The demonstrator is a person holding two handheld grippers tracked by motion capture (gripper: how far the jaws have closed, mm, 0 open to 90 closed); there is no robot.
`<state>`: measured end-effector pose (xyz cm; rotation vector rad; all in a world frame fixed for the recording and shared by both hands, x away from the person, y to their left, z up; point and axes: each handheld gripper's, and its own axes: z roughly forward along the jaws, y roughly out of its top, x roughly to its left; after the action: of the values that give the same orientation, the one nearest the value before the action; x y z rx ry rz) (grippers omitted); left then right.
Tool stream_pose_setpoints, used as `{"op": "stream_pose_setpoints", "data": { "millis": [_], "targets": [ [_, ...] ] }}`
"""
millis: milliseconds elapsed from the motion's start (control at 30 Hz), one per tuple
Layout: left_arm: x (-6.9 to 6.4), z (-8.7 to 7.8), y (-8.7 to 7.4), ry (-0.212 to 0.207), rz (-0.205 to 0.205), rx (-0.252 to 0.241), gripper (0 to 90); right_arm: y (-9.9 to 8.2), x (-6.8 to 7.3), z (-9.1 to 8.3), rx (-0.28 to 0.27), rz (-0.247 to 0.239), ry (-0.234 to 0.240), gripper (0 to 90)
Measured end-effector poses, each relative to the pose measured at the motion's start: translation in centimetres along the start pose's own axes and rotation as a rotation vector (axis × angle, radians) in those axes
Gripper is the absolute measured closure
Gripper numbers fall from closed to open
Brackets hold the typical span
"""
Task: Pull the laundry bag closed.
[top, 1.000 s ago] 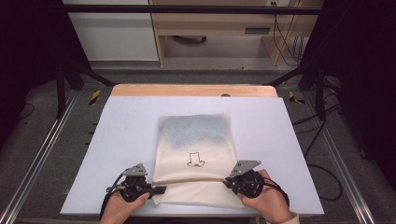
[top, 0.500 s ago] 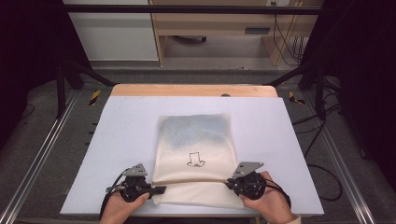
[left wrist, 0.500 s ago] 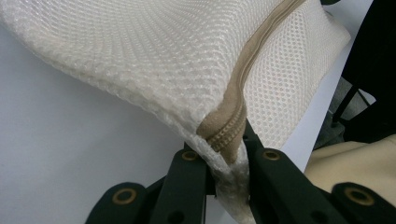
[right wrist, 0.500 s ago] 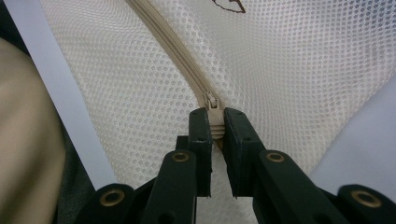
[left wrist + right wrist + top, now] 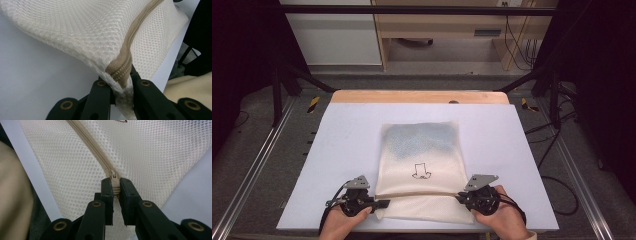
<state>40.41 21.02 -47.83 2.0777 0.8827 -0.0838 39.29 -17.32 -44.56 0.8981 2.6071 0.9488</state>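
A cream mesh bag (image 5: 421, 155) lies flat on the pale table (image 5: 347, 135), with a small black drawing on it and something bluish inside its far half. A beige zipper (image 5: 422, 194) runs across the bag near its front edge. My left gripper (image 5: 382, 204) is shut on the bag's left corner at the zipper's end (image 5: 119, 75); the mesh (image 5: 82, 32) lifts away from the jaws of that left gripper (image 5: 121, 83). My right gripper (image 5: 459, 198) is shut on the zipper pull (image 5: 113, 175), its pads of the right gripper (image 5: 115, 188) pressing it from both sides over the mesh (image 5: 155, 150).
A wooden strip (image 5: 417, 97) edges the table's far side. Metal rails (image 5: 257, 165) run along both sides. Cables (image 5: 557, 150) hang at the right, and cabinets (image 5: 337, 35) stand beyond the table. A person's hands hold both grippers at the front edge.
My right gripper has edged slightly to the right and toward the front edge with the zipper pull. The left gripper has stayed where it was.
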Motion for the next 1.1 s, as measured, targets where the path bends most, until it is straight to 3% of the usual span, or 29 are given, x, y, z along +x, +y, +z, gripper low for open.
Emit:
{"op": "stream_pose_setpoints", "data": {
  "millis": [1100],
  "targets": [
    [-0.08,0.05,-0.06,0.001,0.000,0.004,85.4,-0.87,-0.31,0.03,0.019,0.018,-0.012,82.2]
  ]
}}
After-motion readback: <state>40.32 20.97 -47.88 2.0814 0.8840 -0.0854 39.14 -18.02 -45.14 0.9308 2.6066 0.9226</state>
